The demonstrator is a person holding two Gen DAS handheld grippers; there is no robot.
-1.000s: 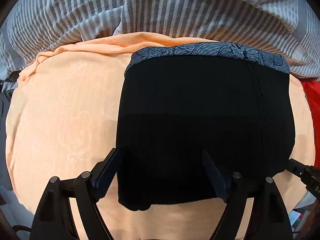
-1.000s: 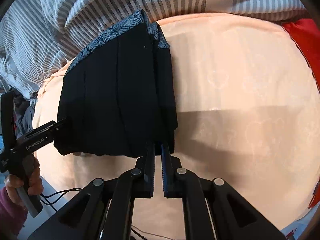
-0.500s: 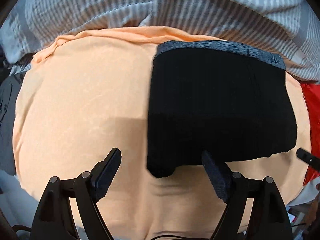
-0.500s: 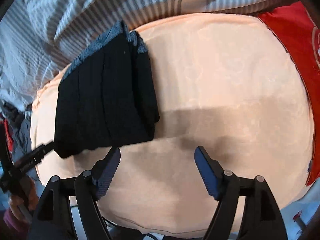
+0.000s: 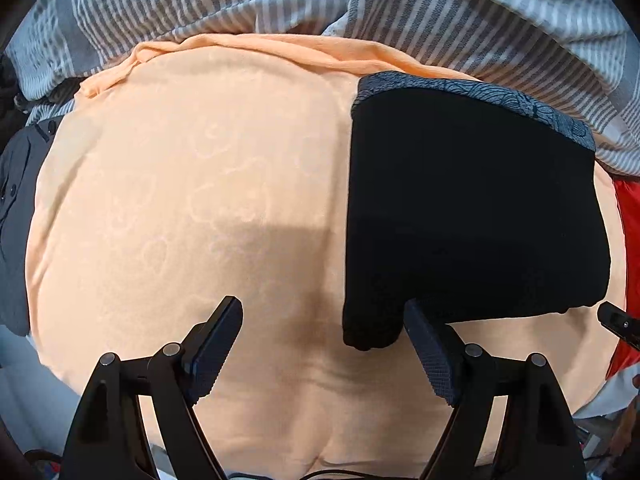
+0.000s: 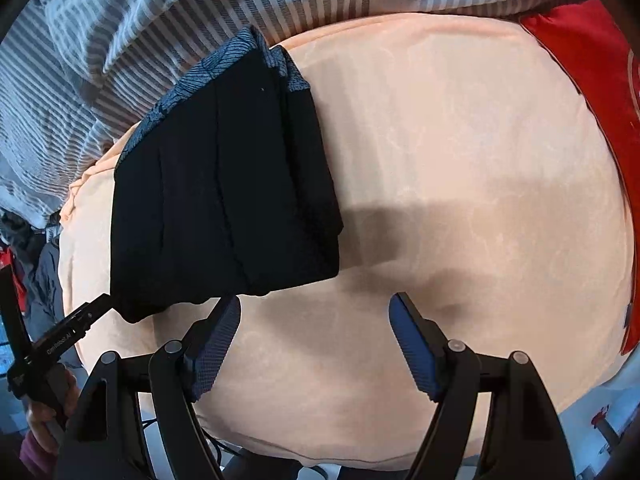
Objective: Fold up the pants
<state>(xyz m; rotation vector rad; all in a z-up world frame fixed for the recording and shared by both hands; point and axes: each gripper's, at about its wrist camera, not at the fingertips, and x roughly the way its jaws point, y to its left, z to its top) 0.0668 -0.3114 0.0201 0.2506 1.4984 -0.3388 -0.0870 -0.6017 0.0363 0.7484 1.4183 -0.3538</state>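
Observation:
The black pants (image 5: pixel 472 208) lie folded into a block on the peach sheet (image 5: pixel 192 200), their blue-grey patterned waistband (image 5: pixel 480 96) at the far edge. My left gripper (image 5: pixel 324 316) hangs open over the sheet. Only the pants' near left corner shows just inside its right finger (image 5: pixel 428 352), with nothing pressed. In the right wrist view the pants (image 6: pixel 224 200) lie to the left. My right gripper (image 6: pixel 316 308) stands open over bare sheet just off their near right corner, holding nothing. The left gripper (image 6: pixel 68 332) shows at the pants' left corner, in a person's hand (image 6: pixel 44 420).
A grey and white striped blanket (image 5: pixel 400 8) is bunched along the far side of the sheet. A red cloth (image 6: pixel 592 80) lies to the right and a dark grey garment (image 5: pixel 16 208) to the left. The right gripper's tip (image 5: pixel 618 322) shows at the pants' right corner.
The right gripper, shut on the pants' near corner a second ago, has opened and let go. The left gripper has moved left, from straddling the pants' near edge to mostly bare sheet.

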